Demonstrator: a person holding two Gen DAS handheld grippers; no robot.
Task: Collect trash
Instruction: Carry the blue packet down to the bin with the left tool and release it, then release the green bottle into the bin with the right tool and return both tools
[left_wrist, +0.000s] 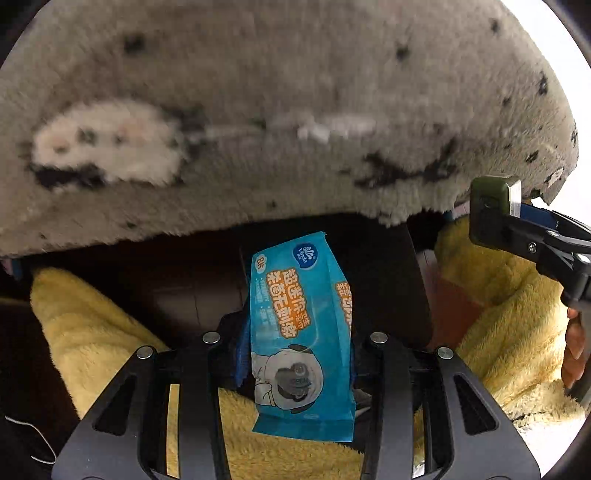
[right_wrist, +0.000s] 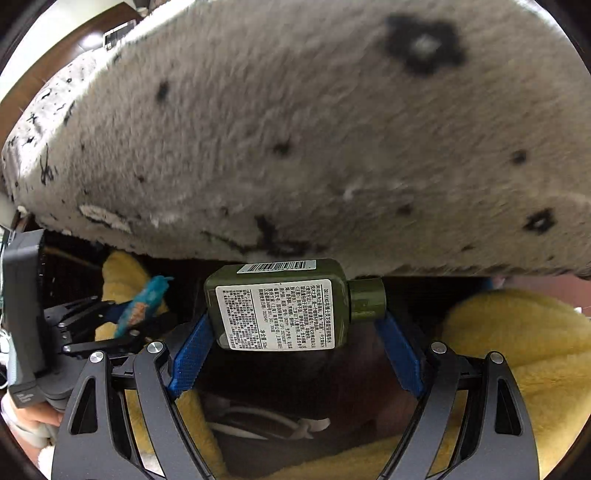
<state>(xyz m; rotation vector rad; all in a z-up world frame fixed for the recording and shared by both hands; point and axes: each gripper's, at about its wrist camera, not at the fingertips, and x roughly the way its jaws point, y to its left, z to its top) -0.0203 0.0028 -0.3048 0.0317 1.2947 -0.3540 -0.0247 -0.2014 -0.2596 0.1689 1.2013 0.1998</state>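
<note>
L gripper jaws were clamped on blue wipes pack; R gripper jaws part-open, pinching green bottle endwise. Both held in air above yellow fleece, below grey rug. Step: carry phase, prob. Next: needed bin, none in view.

Blue wipes packet upright, clamped; green bottle sideways, clamped.

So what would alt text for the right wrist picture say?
A claw with blue pads grips a small dark green bottle sideways, below a grey speckled fluffy blanket. Yellow fleece lies beneath.
</note>
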